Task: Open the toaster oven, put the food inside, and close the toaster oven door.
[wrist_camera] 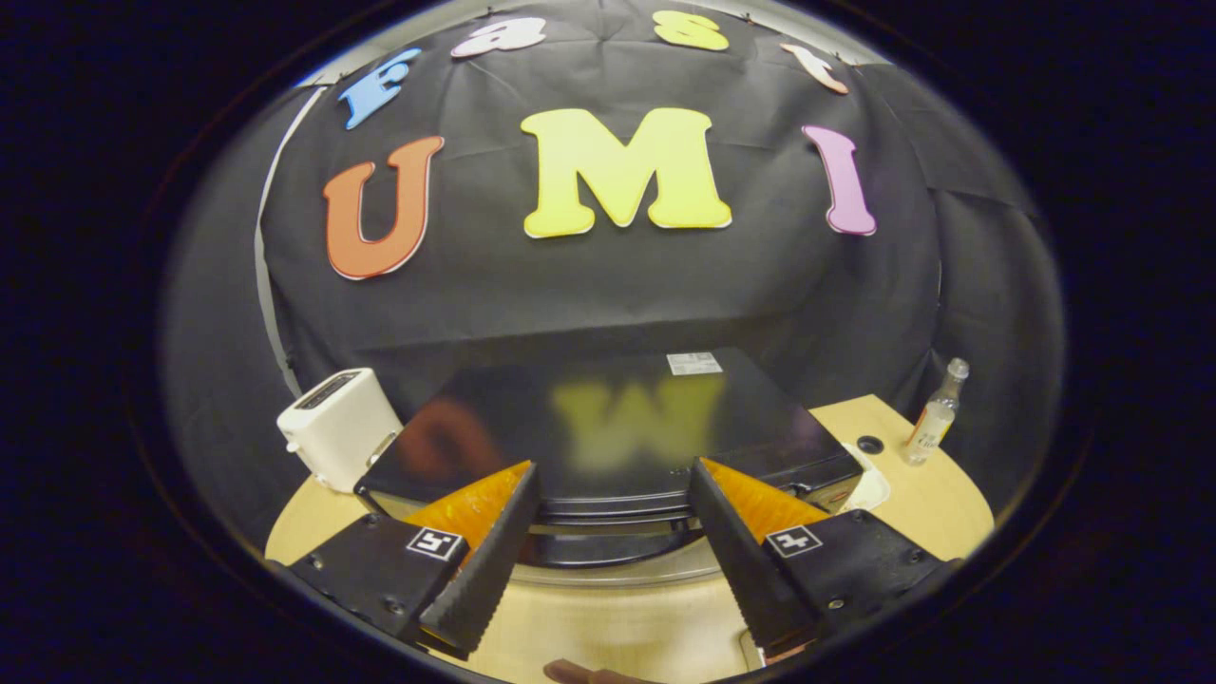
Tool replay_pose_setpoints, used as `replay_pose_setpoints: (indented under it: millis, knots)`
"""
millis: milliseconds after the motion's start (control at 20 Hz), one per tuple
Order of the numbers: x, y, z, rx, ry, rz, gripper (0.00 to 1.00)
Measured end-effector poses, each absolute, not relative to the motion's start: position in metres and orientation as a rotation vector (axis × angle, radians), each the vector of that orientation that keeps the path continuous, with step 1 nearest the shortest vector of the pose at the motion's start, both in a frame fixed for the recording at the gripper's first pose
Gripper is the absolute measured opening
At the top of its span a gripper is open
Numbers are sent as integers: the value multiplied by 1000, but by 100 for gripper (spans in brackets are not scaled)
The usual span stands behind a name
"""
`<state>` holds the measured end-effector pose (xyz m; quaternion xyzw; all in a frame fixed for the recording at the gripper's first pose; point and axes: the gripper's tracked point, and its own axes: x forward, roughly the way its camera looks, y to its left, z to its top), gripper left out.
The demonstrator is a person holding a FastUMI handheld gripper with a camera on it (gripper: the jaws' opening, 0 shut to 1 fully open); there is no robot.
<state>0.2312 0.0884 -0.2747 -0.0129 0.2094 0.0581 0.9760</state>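
The toaster oven (608, 427) sits at lower centre on the wooden table (940, 513), its glossy black top facing up and its door apparently closed; the gripper (608, 551) hangs above its front edge with fingers spread and empty (probably lining up on the handle); a white toaster (337, 427) stands at left, a small bottle (936, 413) at right.

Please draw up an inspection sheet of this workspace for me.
Surface: light wooden table.
Job's things: black toaster oven just ahead of the fingers, seen from above; whether its door is open cannot be told; food nothing seen.
Clutter: white toaster beside the oven; small clear bottle upright on the other side.
Grippers: gripper open, fingers apart, holding nothing.
Cables: nothing seen.
Surroundings: black cloth wall.
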Motion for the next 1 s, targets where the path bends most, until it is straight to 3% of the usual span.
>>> replay_pose_setpoints:
  millis: [1000]
  knots:
    - [160,82,-292,-41,321,143,100]
